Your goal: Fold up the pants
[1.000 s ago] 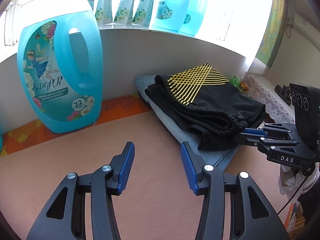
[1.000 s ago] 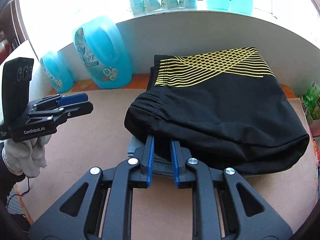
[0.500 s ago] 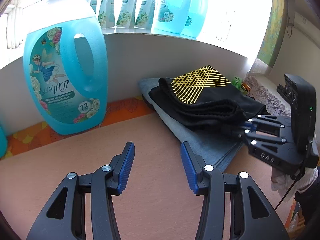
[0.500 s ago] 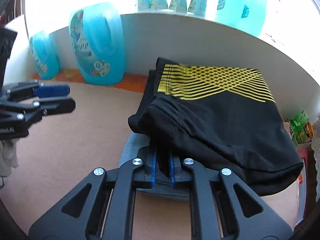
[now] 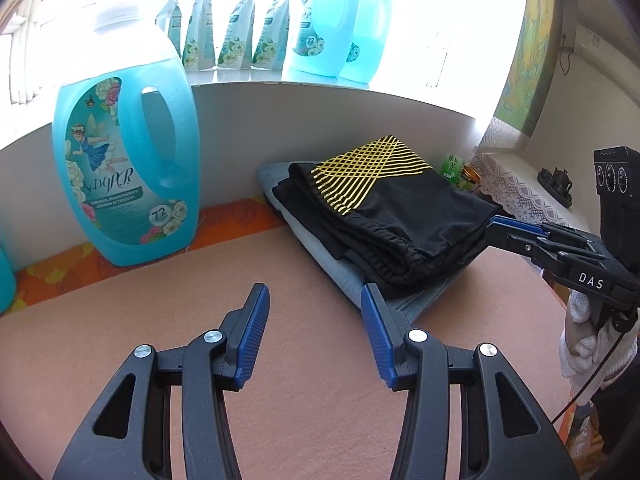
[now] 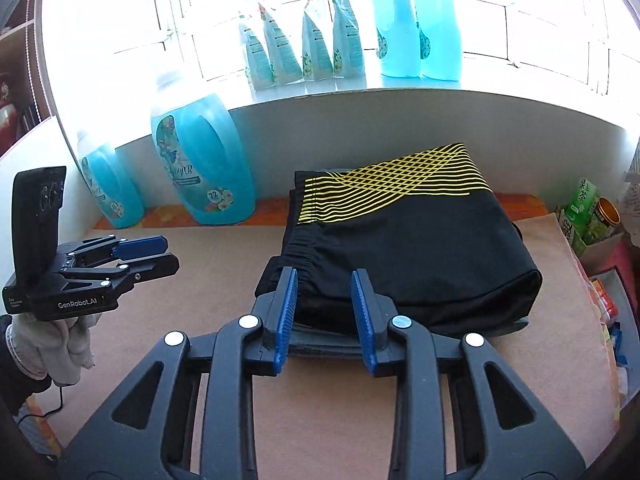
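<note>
A: Two garments are stacked in the left wrist view: the black pants (image 5: 384,216), folded, lie on a grey folded garment (image 5: 340,268) near the bench's (image 5: 280,360) far right corner. The left gripper (image 5: 314,320) hovers over bare bench with its fingers spread wide, holding nothing. The right gripper (image 5: 520,236) sits at the stack's right edge.

B: What could go wrong there?

A: The waistband fold bulges, so the top layer may spring open or slide off the grey piece if a finger drags the cloth.

B: Containers?

A: A large detergent jug (image 5: 128,160), full of blue liquid, stands at the bench's back edge, left of the stack. On the windowsill (image 5: 280,80), two more blue jugs (image 5: 340,28) and a row of sealed pouches (image 5: 224,28).

B: And the right wrist view?

A: The right gripper (image 6: 325,312) has its fingers parted at the near edge of the pants (image 6: 400,248), gripping nothing. Closing again or lifting carelessly could snag the waistband and undo the fold. The left gripper (image 6: 148,256) hangs well left. Two jugs (image 6: 200,168) at the back edge, both full; a green tea carton (image 6: 580,208) and a can (image 6: 606,212) at the right edge, contents hidden.
</note>
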`<state>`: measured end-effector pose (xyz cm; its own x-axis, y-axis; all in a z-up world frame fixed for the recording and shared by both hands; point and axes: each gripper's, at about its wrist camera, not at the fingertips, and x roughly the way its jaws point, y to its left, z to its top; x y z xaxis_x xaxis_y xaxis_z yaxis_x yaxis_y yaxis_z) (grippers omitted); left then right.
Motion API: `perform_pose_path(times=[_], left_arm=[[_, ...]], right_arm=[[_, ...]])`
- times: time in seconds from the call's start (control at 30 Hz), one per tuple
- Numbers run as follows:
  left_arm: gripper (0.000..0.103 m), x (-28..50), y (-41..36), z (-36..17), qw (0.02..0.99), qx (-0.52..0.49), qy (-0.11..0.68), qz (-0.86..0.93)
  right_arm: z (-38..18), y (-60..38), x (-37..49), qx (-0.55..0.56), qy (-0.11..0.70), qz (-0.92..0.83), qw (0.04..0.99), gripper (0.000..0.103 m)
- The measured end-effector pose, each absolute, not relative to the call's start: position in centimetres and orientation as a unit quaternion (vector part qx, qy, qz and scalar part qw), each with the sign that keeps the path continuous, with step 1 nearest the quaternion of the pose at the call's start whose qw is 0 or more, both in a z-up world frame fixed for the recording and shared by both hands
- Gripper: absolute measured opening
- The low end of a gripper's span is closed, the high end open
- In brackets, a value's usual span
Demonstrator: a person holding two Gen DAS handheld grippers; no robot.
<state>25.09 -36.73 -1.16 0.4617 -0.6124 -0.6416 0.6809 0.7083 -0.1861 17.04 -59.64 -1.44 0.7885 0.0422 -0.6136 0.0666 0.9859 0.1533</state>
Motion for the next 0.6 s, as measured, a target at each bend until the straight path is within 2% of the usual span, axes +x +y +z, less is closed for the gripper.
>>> perform_pose_path(times=[0.1,0.17,0.23,0.4,0.47,0.6], left_arm=[[0.046,22.8,-36.2,0.0,0.859,0.053,0.337,-0.382],[0.057,21.2,-35.8,0.7,0.862,0.055,0.325,-0.385],[0.058,19.6,-35.3,1.4,0.864,0.057,0.316,-0.389],[0.059,15.8,-34.2,2.5,0.869,0.072,0.289,-0.395],[0.067,14.7,-33.8,2.7,0.868,0.07,0.287,-0.399],[0.069,12.4,-32.9,3.1,0.872,0.072,0.275,-0.398]], right_arm=[[-1.0,-59.4,14.9,0.092,0.319,-0.017,0.943,0.03],[-0.7,-59.0,13.4,0.088,0.312,-0.033,0.945,0.034],[-0.5,-58.7,11.8,0.085,0.307,-0.044,0.947,0.04],[0.0,-58.0,8.0,0.086,0.301,-0.072,0.947,0.043],[0.0,-57.6,6.7,0.086,0.3,-0.083,0.947,0.051],[0.2,-56.3,4.4,0.061,0.293,-0.122,0.946,0.054]])
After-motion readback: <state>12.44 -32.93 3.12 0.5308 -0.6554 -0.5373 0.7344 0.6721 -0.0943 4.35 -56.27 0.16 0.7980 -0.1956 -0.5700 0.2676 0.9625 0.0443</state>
